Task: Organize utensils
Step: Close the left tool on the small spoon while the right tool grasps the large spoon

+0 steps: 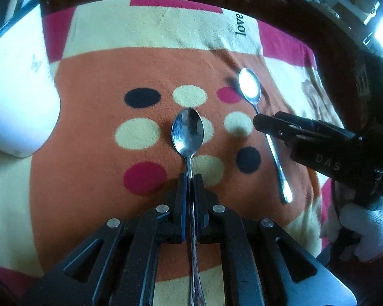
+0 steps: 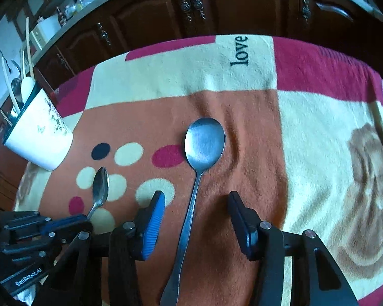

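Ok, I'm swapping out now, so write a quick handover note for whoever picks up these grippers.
Left hand-held gripper: shut on the small spoon by its handle, bowl still on the blanket.
Right hand-held gripper: open, jaws either side of the large spoon, not gripping.
White utensil holder: far left, already holding some utensils.
Left to do: both spoons into the holder.

Two black hand-held grippers, one gloved hand

The left gripper [image 1: 190, 178] and right gripper [image 2: 195, 199] have black linkage arms with silver round rivets; ribbed blue pads [image 2: 154, 223] line the fingers, white lettering marks the casings, and a white glove [image 1: 365, 227] shows at lower right.
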### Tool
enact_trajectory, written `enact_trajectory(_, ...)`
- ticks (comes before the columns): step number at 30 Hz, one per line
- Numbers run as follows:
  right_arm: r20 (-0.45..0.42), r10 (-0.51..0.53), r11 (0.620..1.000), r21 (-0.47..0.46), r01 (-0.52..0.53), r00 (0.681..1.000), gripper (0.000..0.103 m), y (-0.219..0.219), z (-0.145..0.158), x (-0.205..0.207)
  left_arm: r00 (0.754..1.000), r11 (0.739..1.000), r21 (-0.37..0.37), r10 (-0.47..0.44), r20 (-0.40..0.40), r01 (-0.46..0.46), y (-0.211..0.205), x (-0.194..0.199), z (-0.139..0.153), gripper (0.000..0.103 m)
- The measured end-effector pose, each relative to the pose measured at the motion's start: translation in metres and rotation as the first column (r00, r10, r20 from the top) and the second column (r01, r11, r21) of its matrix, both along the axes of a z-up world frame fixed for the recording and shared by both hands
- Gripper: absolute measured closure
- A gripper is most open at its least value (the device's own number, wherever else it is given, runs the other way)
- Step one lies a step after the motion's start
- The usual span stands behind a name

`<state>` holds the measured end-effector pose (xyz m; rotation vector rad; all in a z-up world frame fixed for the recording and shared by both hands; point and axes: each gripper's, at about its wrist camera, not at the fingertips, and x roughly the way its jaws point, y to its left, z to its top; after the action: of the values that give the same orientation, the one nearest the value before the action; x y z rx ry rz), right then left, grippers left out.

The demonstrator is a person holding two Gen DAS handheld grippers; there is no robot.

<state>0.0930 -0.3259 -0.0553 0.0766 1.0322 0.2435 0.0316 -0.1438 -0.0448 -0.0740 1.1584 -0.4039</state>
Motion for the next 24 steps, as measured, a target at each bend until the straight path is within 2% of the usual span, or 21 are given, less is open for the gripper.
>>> enact_trajectory(3, 0.043, -0.035, 0.998, 0.058, 0.033, 0.998, 0.053, -0.012, 0.009, 0.008, 1.0, 1.0, -0.014, 0.011, 0.018, -0.011, 0.008, 0.008, 0.007, 0.091)
enact_trajectory(5, 0.054, -0.037, 0.993, 0.111, 0.031, 0.998, 0.053, -0.02, 0.012, 0.018, 1.0, 0.999, -0.033, 0.012, 0.022, -0.011, 0.013, 0.015, 0.01, 0.073)
enact_trajectory(7, 0.038, -0.023, 0.989, 0.148, 0.017, 0.999, 0.053, -0.026, 0.009, 0.029, 1.0, 0.999, -0.043, 0.016, 0.022, -0.015, 0.014, 0.022, 0.009, 0.068)
enact_trajectory(9, 0.032, 0.006, 0.984, 0.18, -0.012, 0.999, 0.053, -0.031, 0.004, 0.037, 0.999, 0.999, -0.044, 0.025, 0.022, -0.024, 0.015, 0.03, 0.007, 0.068)
enact_trajectory(14, 0.037, 0.055, 0.968, 0.243, -0.062, 0.998, 0.053, -0.042, -0.008, 0.052, 0.999, 0.998, -0.053, -0.025, 0.026, 0.027, 0.011, 0.043, 0.001, 0.068)
enact_trajectory(19, 0.064, 0.121, 0.961, 0.242, -0.133, 0.991, 0.054, -0.04, -0.011, 0.061, 0.997, 0.996, -0.052, -0.065, 0.041, 0.067, 0.008, 0.048, 0.001, 0.069)
enact_trajectory(21, 0.062, 0.133, 0.96, 0.241, -0.145, 0.989, 0.06, -0.04, -0.012, 0.065, 0.996, 0.996, -0.05, -0.071, 0.044, 0.073, 0.007, 0.048, 0.001, 0.074)
enact_trajectory(23, 0.055, 0.132, 0.963, 0.229, -0.141, 0.99, 0.073, -0.039, -0.012, 0.068, 0.995, 0.995, -0.045, -0.092, 0.047, 0.094, 0.005, 0.047, 0.0, 0.088)
enact_trajectory(24, 0.05, 0.129, 0.966, 0.22, -0.137, 0.99, 0.076, -0.039, -0.013, 0.068, 0.993, 0.993, -0.048, -0.105, 0.045, 0.107, 0.004, 0.046, 0.0, 0.091)
